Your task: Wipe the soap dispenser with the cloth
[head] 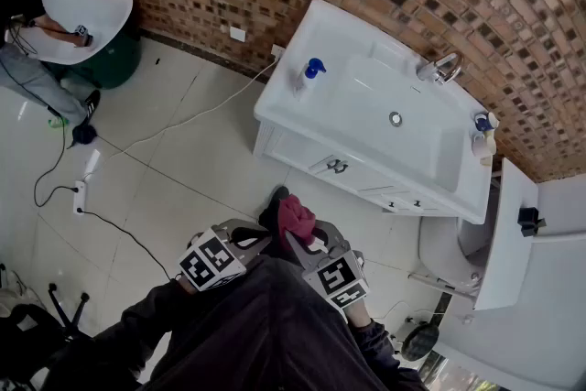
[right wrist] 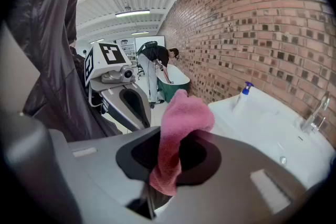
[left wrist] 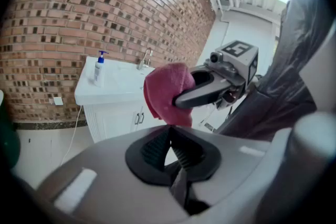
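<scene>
The soap dispenser (head: 311, 71), white with a blue pump, stands on the left end of the white sink cabinet (head: 302, 119). It also shows in the left gripper view as the dispenser (left wrist: 98, 68) and in the right gripper view (right wrist: 243, 96). My right gripper (head: 295, 238) is shut on a pink cloth (head: 296, 217), which bunches above the jaws as the cloth (right wrist: 185, 113). Beside it, my left gripper (head: 265, 238) is shut with nothing in it (left wrist: 169, 132). Both are held low near my body, well short of the cabinet.
A faucet (head: 446, 66) and a second bottle (head: 483, 135) are at the sink's far and right side. A toilet (head: 513, 279) stands to the right. A cable and power strip (head: 81, 192) lie on the tiled floor. A person bends over a white tub (head: 87, 14) at back left.
</scene>
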### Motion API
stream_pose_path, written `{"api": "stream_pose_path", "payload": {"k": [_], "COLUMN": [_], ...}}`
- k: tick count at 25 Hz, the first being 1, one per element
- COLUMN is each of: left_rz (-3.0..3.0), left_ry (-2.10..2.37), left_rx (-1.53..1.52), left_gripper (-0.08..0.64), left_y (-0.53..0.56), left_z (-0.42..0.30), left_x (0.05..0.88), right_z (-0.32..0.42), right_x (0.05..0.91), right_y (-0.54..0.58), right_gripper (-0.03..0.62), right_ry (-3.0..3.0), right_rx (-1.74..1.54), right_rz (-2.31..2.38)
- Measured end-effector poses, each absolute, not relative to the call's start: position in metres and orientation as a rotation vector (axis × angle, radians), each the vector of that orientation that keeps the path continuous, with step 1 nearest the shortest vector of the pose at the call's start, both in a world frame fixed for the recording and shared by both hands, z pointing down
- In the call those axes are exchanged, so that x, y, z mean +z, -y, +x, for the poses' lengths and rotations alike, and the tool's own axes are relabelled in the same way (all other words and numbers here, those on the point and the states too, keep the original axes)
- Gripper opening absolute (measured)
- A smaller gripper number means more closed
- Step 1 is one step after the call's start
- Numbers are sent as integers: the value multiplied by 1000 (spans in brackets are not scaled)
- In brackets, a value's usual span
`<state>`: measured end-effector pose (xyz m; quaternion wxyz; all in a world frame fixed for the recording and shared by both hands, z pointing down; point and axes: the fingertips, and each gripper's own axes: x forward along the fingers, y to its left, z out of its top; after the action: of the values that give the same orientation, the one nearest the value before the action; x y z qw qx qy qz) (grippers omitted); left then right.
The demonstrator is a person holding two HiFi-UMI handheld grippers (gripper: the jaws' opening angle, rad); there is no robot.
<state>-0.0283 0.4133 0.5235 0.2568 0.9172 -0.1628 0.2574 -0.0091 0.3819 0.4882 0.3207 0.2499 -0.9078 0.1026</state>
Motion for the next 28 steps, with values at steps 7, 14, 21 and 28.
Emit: {"api": "stream_pose_path", "payload": {"k": [7,14,21,28], "left_rz": [2457,2412,2444,2505], "left_ry": [478,571,567,535], "left_rx": [703,723,703,674], "left_gripper": [0,0,0,0], "left_y": [-296,-226,-164,-110], "left_z": [10,17,5,-19], "left_x": [517,519,514,503], "right_z": [37,49,41,10], "right_x": [478,473,458,455], "right_y": [-254,-174,-87,-23], "right_gripper": [60,60,60,61], "right_ry": [2380,2429,2354,2234], "right_rx": [239,271,195,142], "right_rz": [635,617,643,560]}}
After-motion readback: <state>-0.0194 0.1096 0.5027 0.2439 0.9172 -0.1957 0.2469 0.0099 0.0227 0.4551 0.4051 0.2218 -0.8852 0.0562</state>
